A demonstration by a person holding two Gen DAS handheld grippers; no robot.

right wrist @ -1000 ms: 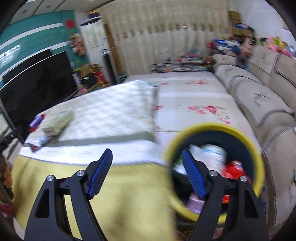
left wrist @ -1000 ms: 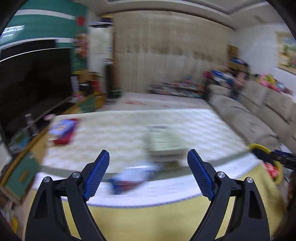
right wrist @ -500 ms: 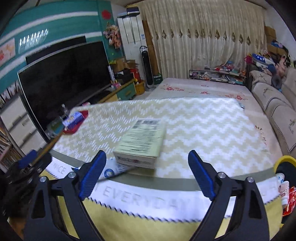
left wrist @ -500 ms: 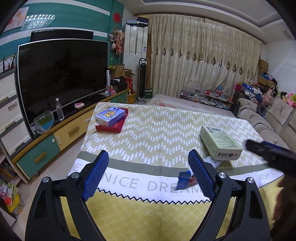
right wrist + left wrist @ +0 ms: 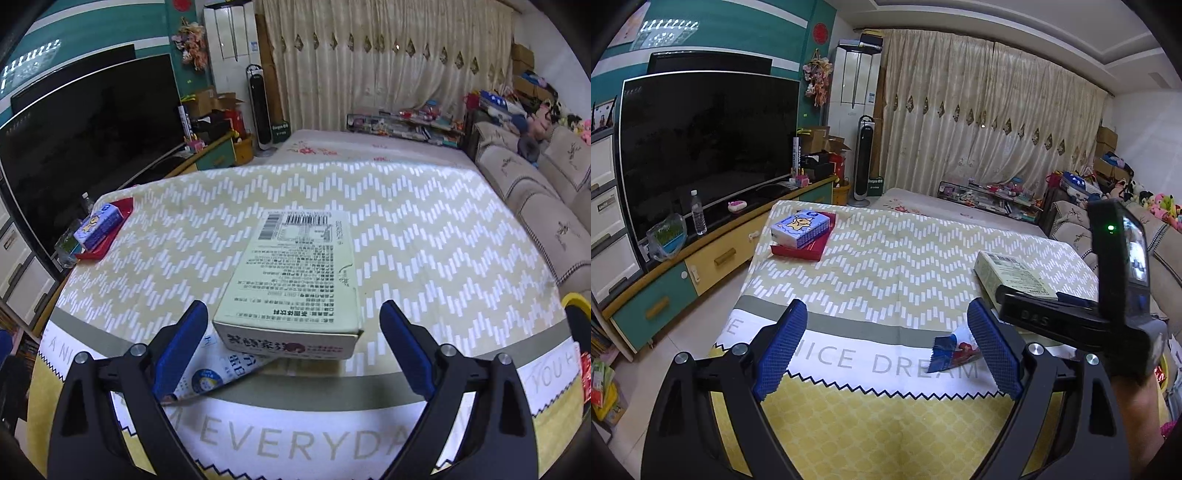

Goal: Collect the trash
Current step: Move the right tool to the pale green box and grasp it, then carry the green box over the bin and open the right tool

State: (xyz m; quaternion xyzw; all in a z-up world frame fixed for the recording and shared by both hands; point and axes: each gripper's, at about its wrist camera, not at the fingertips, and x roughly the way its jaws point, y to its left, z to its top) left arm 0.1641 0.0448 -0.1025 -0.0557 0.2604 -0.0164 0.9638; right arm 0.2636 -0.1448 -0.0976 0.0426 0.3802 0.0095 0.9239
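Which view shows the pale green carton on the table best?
The right wrist view: the pale green carton lies centred ahead of the open, empty jaws, printed top and front readable. In the left wrist view it sits far right, small, partly hidden behind the right gripper.

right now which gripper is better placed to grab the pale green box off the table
The right gripper. The pale green box lies straight ahead between its opening jaws, nothing gripped yet. The left gripper is also open but faces bare tablecloth, with the box off to its right.
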